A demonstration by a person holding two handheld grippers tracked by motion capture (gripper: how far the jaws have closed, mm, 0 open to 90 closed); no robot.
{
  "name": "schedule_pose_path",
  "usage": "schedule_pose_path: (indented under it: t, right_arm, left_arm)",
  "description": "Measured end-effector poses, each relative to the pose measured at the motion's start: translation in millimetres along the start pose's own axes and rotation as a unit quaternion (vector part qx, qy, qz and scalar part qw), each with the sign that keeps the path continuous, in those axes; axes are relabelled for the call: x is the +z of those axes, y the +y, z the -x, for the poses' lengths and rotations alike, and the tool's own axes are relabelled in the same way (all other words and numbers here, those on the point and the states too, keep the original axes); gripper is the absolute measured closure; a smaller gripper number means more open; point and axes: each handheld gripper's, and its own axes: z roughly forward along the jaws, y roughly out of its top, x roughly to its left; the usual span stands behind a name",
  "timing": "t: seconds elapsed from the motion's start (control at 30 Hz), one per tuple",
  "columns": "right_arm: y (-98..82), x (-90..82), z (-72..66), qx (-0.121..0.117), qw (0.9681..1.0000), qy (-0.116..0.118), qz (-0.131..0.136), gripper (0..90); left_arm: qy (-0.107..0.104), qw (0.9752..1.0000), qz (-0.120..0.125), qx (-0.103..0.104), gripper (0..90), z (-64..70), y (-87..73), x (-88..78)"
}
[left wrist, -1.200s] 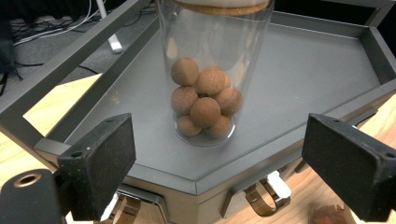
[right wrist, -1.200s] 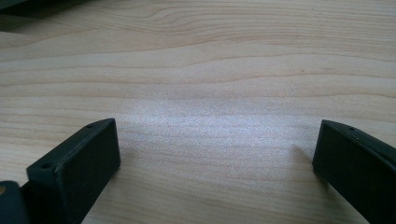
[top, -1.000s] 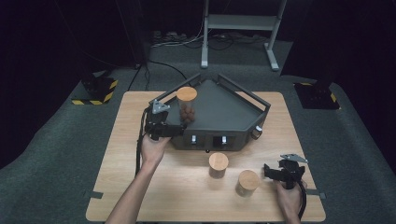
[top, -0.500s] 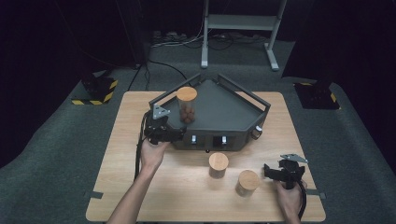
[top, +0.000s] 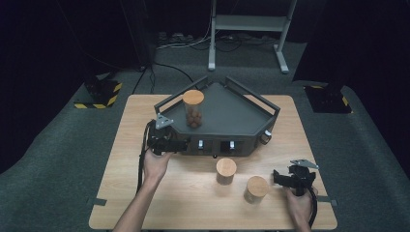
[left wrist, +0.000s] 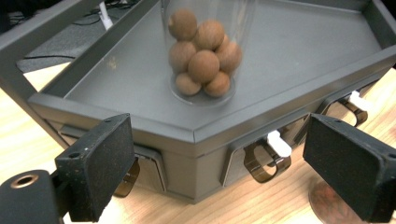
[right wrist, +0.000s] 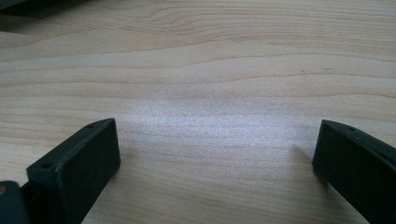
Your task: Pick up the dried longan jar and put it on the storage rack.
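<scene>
A clear jar [top: 193, 108] with a wooden lid, holding several brown balls [left wrist: 205, 51], stands upright on the left part of the dark grey railed tray [top: 232, 113]. My left gripper [top: 180, 144] is at the tray's front left corner, short of the jar. In the left gripper view its jaws [left wrist: 219, 172] stand wide apart, have just been opening, and the pads [left wrist: 100, 163] press on nothing. My right gripper [top: 277, 177] rests near the table's front right. Its jaws [right wrist: 215, 158] are open over bare wood.
Two more lidded jars stand on the wooden table [top: 125, 193] in front of the tray, one [top: 226, 170] in the middle and one [top: 256, 188] just left of my right gripper. White-tipped clips [left wrist: 275, 144] hang on the tray's front wall. Black floor stands flank the table.
My left gripper has drawn back from the jar toward the near side of the tray. The jar stays upright on the tray. The right gripper has not moved.
</scene>
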Motion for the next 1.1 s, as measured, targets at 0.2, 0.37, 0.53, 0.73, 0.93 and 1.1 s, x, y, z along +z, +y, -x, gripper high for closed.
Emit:
schedule_pose_path:
  t: [0.2, 0.37, 0.53, 0.73, 0.93, 1.1]
  right_arm:
    - [0.0, 0.0, 0.0, 0.000, 1.0000, 0.000, 0.000, 0.1]
    - [0.0, 0.0, 0.0, 0.000, 1.0000, 0.000, 0.000, 0.1]
    - [0.0, 0.0, 0.0, 0.000, 1.0000, 0.000, 0.000, 0.1]
    - [0.0, 0.0, 0.0, 0.000, 1.0000, 0.000, 0.000, 0.1]
    - [0.0, 0.0, 0.0, 0.000, 1.0000, 0.000, 0.000, 0.1]
    - [0.0, 0.0, 0.0, 0.000, 1.0000, 0.000, 0.000, 0.1]
  left_arm:
    - [-0.001, 1.0000, 0.001, -0.003, 8.6, -2.5, -6.8, -1.4]
    - [0.000, 1.0000, -0.003, 0.000, 8.6, -3.3, -13.3, -1.6]
    - [-0.001, 1.0000, -0.005, 0.001, 8.6, -4.5, -19.2, -1.8]
    - [0.000, 0.9999, -0.009, -0.005, 8.6, -7.9, -27.8, -1.1]
    - [0.003, 0.9998, -0.013, -0.011, 8.5, -11.3, -35.5, -0.9]
    - [0.004, 0.9998, -0.016, -0.012, 8.5, -12.1, -43.7, -1.0]
